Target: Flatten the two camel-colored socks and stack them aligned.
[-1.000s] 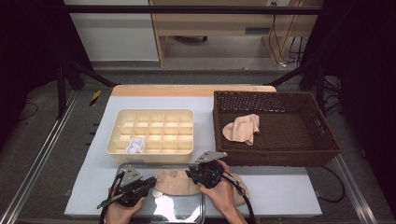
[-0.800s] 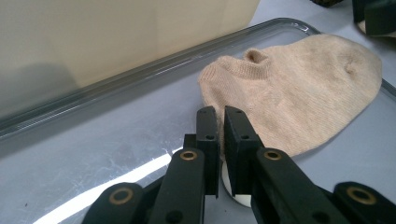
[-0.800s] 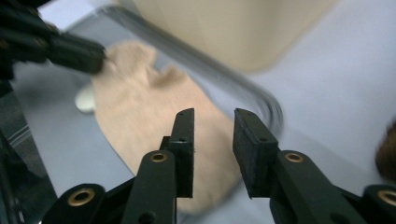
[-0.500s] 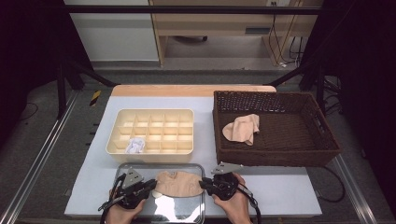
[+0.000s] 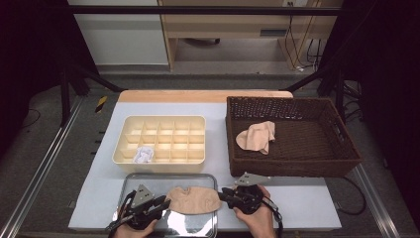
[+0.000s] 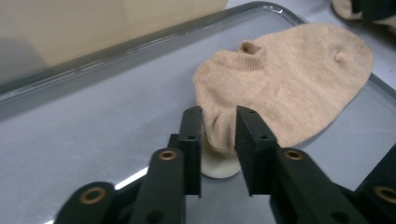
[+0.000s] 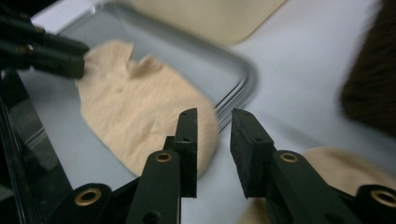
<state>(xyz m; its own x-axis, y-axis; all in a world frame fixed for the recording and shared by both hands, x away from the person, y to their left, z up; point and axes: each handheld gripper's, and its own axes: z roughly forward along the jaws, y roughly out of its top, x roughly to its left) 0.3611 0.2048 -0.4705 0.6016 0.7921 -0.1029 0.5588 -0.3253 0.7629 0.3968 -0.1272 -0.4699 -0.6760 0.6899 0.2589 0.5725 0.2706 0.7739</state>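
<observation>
A beige ankle sock [image 5: 193, 199] lies flat on a shiny metal tray [image 5: 148, 179] at the near edge of the white table [image 5: 307, 208], its long axis running across the table from left to right. The cuff opening sits on the far edge toward the left end, and the rounded toe points right, reaching over the tray's right rim. In the left gripper view the sock [image 6: 289, 84] stretches away from the jaws up to the right, with its near end lying between the two black jaws. The left gripper [image 5: 163, 204] is at the sock's left end; its jaws have just been opening and stand slightly apart, the cloth between them without being pressed. The right gripper [image 5: 224, 194] is at the sock's toe end; its jaws have also just been opening and stand a little apart, above the edge of the sock [image 7: 140, 121] and the tray's rim, pinching nothing. Behind the tray stands a cream divided organizer [image 5: 161, 124] holding a small white item [image 5: 143, 155] in one near compartment. To the right is a dark wicker basket [image 5: 341, 148] with another beige sock [image 5: 256, 137] crumpled inside.
</observation>
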